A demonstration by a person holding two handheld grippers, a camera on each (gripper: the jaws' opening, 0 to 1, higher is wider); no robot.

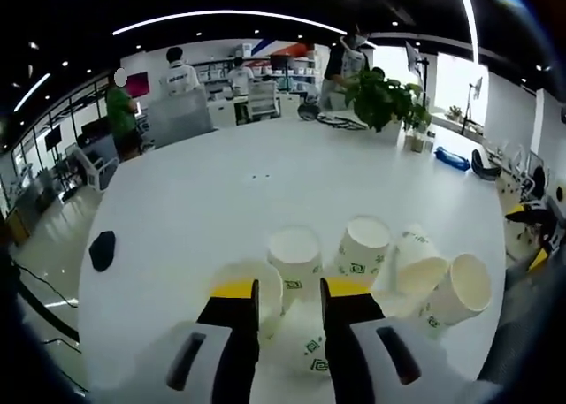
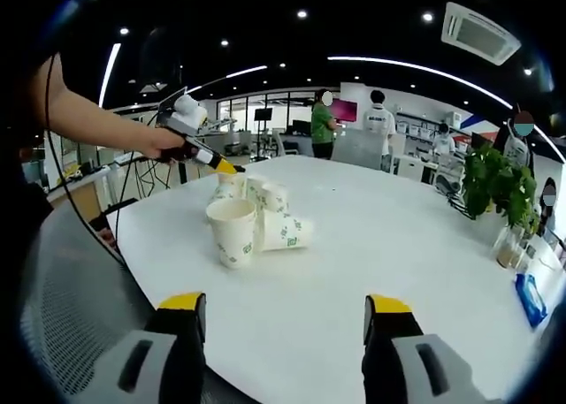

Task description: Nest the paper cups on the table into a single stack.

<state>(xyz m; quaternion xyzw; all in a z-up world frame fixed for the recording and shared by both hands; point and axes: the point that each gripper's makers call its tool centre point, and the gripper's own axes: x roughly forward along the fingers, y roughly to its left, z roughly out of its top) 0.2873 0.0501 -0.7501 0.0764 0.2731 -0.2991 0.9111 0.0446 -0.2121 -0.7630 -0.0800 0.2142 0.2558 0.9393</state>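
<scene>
Several white paper cups with green logos stand in a cluster on the round white table [image 1: 221,201]. In the left gripper view, two upside-down cups [image 1: 296,254] [image 1: 363,249] stand just ahead of my jaws, and two more cups [image 1: 416,264] [image 1: 464,289] lean or lie to the right. My left gripper [image 1: 290,311] has its jaws close together with a cup [image 1: 305,346] between them. In the right gripper view, an upright cup [image 2: 232,232] and a lying cup [image 2: 285,232] are nearest. The left gripper [image 2: 221,163] hovers over the far cups [image 2: 228,190]. My right gripper [image 2: 285,316] is open and holds nothing.
A potted plant [image 1: 380,95] [image 2: 495,179] and a blue object [image 1: 451,158] [image 2: 529,298] sit near the table's far side. A small black item [image 1: 102,249] lies at the left edge. A mesh chair [image 2: 80,316] stands beside the table. People stand in the background.
</scene>
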